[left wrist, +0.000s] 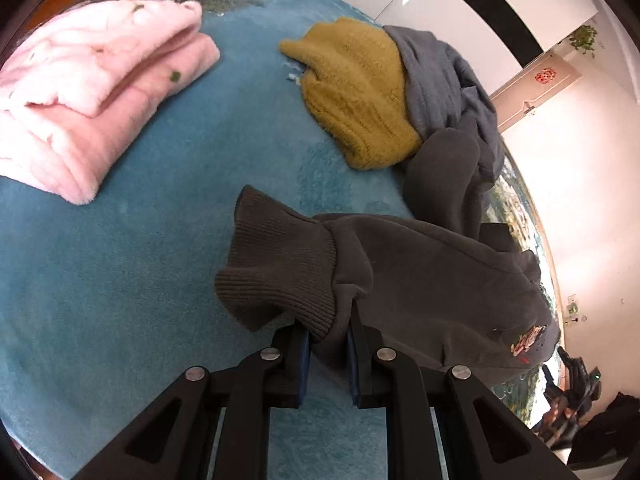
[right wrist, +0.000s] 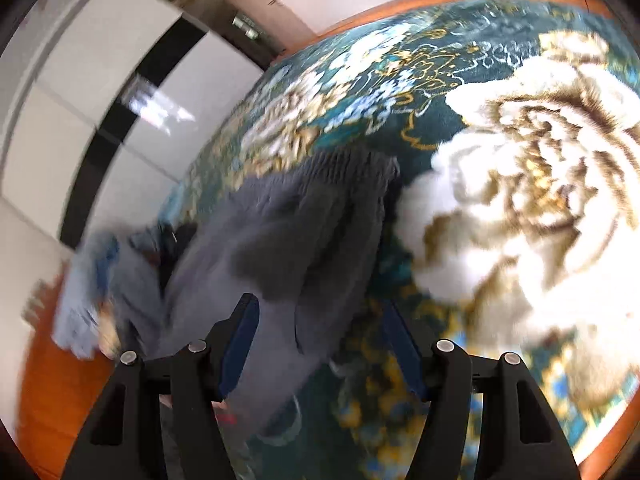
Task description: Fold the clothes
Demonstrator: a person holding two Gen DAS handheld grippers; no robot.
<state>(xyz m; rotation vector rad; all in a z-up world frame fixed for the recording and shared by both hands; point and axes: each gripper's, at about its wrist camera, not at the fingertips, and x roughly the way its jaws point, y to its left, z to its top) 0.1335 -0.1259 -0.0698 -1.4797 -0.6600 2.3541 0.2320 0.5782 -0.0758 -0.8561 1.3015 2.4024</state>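
Teal carpet (left wrist: pixel 120 280) bears one folded pink fleece (left wrist: pixel 92 92) at ten o'clock; mustard sweater (left wrist: pixel 356 92) waits unfolded. Left tongs (left wrist: pixel 328 340) clamp the dark sweatshirt's cuff (left wrist: pixel 276 268); right tongs (right wrist: pixel 320 340) gape apart over grey cloth (right wrist: pixel 288 240).

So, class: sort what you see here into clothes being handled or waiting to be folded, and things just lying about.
Job:
left tool, gripping the dark grey sweatshirt
mustard sweater
blue-grey garment

Lying about:
folded pink garment
teal floral rug
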